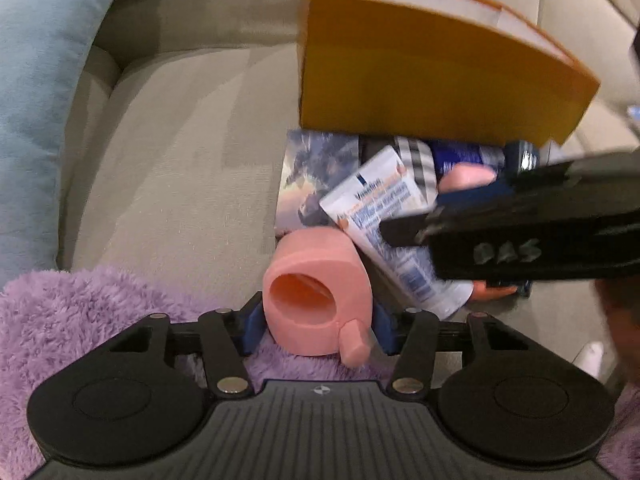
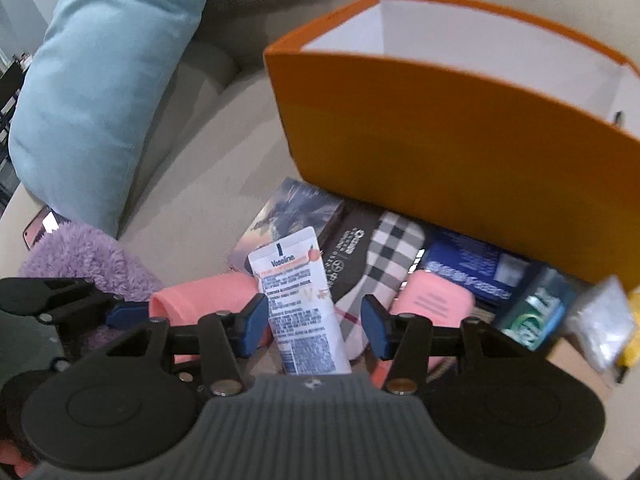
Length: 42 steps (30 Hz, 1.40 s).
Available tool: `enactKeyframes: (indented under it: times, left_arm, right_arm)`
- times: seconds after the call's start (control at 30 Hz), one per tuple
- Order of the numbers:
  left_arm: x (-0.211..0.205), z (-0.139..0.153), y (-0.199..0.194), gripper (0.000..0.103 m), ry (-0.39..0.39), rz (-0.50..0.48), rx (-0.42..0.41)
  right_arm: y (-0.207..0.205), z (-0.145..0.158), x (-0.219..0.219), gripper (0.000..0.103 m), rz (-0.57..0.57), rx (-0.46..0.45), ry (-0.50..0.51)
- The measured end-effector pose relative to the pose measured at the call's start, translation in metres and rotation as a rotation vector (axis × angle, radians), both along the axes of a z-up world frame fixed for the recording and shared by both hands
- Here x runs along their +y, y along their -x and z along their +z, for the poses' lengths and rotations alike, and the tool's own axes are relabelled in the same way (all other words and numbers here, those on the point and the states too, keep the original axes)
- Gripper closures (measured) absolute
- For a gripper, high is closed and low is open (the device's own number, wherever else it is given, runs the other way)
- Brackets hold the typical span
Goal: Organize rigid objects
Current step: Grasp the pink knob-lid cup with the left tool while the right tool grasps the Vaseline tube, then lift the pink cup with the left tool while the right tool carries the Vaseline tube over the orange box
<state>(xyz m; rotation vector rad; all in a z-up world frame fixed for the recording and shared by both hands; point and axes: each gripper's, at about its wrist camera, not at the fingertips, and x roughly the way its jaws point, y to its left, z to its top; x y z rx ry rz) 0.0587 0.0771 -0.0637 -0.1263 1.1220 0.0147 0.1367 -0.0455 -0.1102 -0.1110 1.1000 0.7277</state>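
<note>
My left gripper (image 1: pixel 318 330) is shut on a pink hollow holder (image 1: pixel 316 294), its blue pads against both sides, above a purple fluffy cloth. My right gripper (image 2: pixel 314 322) is open, its pads apart on either side of a white Vaseline tube (image 2: pixel 302 300) without touching it. The tube also shows in the left wrist view (image 1: pixel 384 220), under the right gripper's black body (image 1: pixel 528 228). An open orange box (image 2: pixel 440 128) with a white inside stands on the sofa behind the pile; it also shows in the left wrist view (image 1: pixel 420 72).
The pile on the beige sofa (image 2: pixel 192 176) holds a picture box (image 2: pixel 288 216), a black packet (image 2: pixel 348 256), a checked case (image 2: pixel 388 252), a pink case (image 2: pixel 432 296), a blue packet (image 2: pixel 468 268) and a green packet (image 2: pixel 536 312). A light blue cushion (image 2: pixel 100 92) lies left, a purple cloth (image 2: pixel 84 256) below it.
</note>
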Motion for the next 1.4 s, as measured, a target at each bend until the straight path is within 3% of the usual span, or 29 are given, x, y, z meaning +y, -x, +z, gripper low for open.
enactKeyframes:
  times: [0.03,0.17,0.3,0.43,0.57,0.67,0.8,0.97,1.1,1.17,1.3,1.4]
  left_arm:
    - [0.004,0.004,0.001,0.042,0.022,0.004,-0.018]
    - [0.019,0.021,0.001,0.042,0.053,0.007,-0.026]
    - [0.031,0.027,-0.003,0.042,0.125,0.022,-0.029]
    - [0.027,0.007,-0.019,0.042,0.093,0.036,0.009]
    - [0.030,-0.006,-0.020,0.041,0.110,0.081,-0.036]
    - [0.032,-0.013,-0.020,0.040,0.128,0.096,-0.041]
    - [0.036,-0.015,-0.020,0.041,0.141,0.131,-0.058]
    - [0.037,-0.014,-0.017,0.041,0.143,0.124,-0.064]
    - [0.033,-0.010,-0.012,0.041,0.132,0.107,-0.049]
    - [0.028,-0.006,-0.007,0.041,0.124,0.080,-0.042]
    - [0.021,-0.006,-0.004,0.041,0.100,0.062,-0.037]
    - [0.028,-0.011,-0.006,0.041,0.139,0.088,-0.033]
  right_arm:
    - [-0.001,-0.002,0.000,0.052,0.005,0.015,-0.008]
    - [-0.005,-0.008,0.002,0.075,0.017,0.049,-0.033]
    - [0.002,0.004,0.000,0.081,0.001,0.002,-0.022]
    - [0.003,0.013,-0.008,0.084,-0.054,-0.021,-0.023]
    - [-0.004,0.008,-0.015,0.083,-0.109,0.002,-0.016]
    - [-0.010,-0.002,-0.016,0.073,-0.141,0.054,-0.036]
    - [-0.012,-0.012,-0.014,0.069,-0.163,0.075,-0.054]
    - [-0.004,-0.011,-0.010,0.075,-0.130,0.041,-0.040]
    - [-0.001,-0.010,-0.015,0.071,-0.138,0.078,-0.053]
    - [0.003,-0.013,-0.020,0.061,-0.136,0.106,-0.037]
    - [0.007,-0.028,-0.032,0.061,-0.156,0.205,-0.078]
    - [0.001,-0.042,-0.037,0.064,-0.177,0.272,-0.155]
